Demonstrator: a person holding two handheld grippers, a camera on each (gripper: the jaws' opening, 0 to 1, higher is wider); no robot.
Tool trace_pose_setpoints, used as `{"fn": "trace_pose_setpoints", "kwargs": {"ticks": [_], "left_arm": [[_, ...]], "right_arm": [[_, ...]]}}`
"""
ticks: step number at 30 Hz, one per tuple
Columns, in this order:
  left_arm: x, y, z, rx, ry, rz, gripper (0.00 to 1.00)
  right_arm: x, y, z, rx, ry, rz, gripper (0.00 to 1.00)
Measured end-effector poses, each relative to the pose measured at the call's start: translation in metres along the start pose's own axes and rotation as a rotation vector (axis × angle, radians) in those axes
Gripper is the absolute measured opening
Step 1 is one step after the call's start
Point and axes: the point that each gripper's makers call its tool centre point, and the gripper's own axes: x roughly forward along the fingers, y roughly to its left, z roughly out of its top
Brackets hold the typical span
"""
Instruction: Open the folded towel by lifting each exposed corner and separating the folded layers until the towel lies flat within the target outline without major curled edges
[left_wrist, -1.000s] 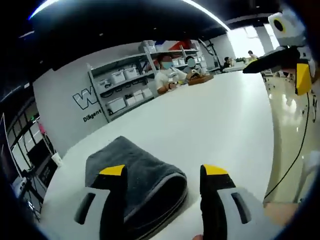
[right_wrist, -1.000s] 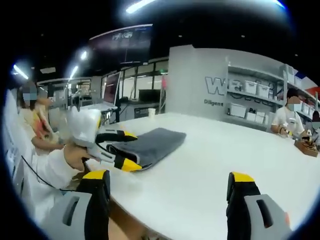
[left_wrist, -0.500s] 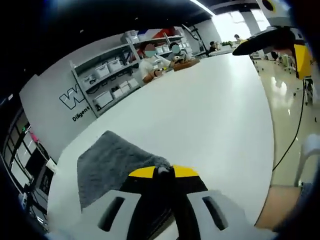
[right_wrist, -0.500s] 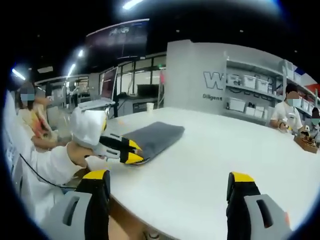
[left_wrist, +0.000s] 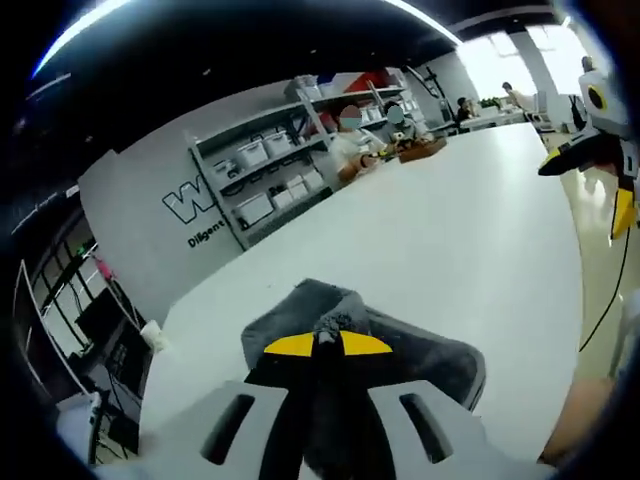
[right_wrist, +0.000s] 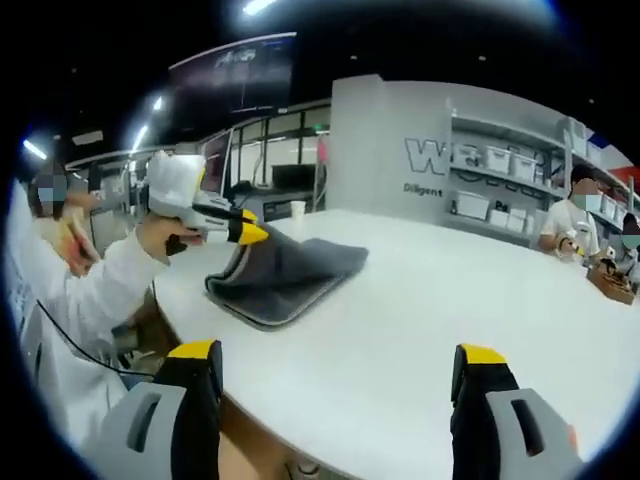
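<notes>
A dark grey folded towel lies near the left end of a white table. My left gripper is shut on the towel's top layer and holds it lifted off the lower layers. In the right gripper view that left gripper hangs above the table with the raised flap draped from its yellow tips, a person's hand around its handle. My right gripper stands open near the table's front edge, well apart from the towel, with nothing between its fingers. It also appears at the far right in the left gripper view as the right gripper.
Shelves with white bins line the grey back wall. People sit at the table's far end near a wooden box. A paper cup stands at the table's back edge. A cable hangs beside the table.
My left gripper, shut on the towel's top layer, has risen and pulled that layer up, opening the fold. One second ago it stood open around the edge. The right gripper has stayed put.
</notes>
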Motion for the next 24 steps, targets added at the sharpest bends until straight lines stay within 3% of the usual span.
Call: {"fn": "trace_pose_setpoints", "kwargs": {"ticks": [5, 8, 11, 16, 20, 24], "left_arm": [[-0.019, 0.050, -0.027, -0.054, 0.030, 0.110, 0.06], [-0.034, 0.076, -0.056, -0.080, 0.064, 0.199, 0.06], [-0.056, 0.101, -0.094, -0.043, 0.149, 0.343, 0.06], [-0.084, 0.106, -0.146, -0.022, 0.259, 0.423, 0.06], [-0.098, 0.101, -0.174, -0.047, 0.307, 0.434, 0.06], [-0.110, 0.100, -0.191, -0.068, 0.352, 0.446, 0.06]], "right_arm": [[0.004, 0.003, -0.001, -0.001, 0.009, 0.007, 0.95], [0.007, 0.004, -0.003, -0.003, 0.018, 0.012, 0.95], [0.009, 0.005, -0.004, -0.002, 0.024, 0.018, 0.95], [0.013, 0.007, -0.007, 0.001, 0.034, 0.029, 0.95], [0.016, 0.007, -0.010, 0.004, 0.044, 0.035, 0.95], [0.017, 0.007, -0.011, 0.008, 0.047, 0.038, 0.95]]}}
